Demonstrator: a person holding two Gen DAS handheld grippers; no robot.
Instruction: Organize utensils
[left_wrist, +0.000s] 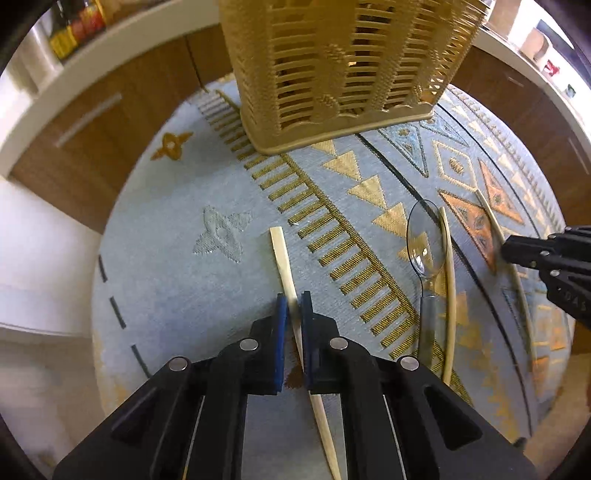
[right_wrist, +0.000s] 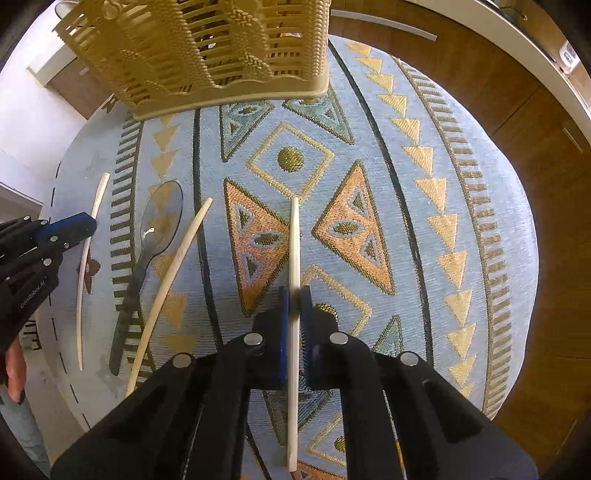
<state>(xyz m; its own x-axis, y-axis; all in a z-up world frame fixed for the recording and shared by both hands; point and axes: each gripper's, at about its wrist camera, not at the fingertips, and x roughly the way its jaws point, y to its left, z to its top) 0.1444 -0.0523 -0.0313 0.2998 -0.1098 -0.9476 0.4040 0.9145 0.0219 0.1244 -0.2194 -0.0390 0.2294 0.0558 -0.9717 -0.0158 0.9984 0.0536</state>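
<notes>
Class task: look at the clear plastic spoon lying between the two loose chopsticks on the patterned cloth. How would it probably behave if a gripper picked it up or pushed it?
The clear plastic spoon looks thin, so it is probably light and slightly bendy. Its glossy bowl may slip between pads. Lying flat on the woven cloth, it would likely slide, not roll.

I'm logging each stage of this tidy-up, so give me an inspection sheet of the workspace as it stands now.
Surface: patterned blue-and-gold cloth over a round table.
Job's things: tan slotted basket at the far edge; three chopsticks and one clear plastic spoon lying on the cloth; one loose chopstick beside the spoon.
Clutter: nothing seen.
Grippers: left gripper shut on the left chopstick; right gripper shut on the middle chopstick.
Cables: nothing seen.
Surroundings: wooden cabinets, white counter with bottles.
</notes>
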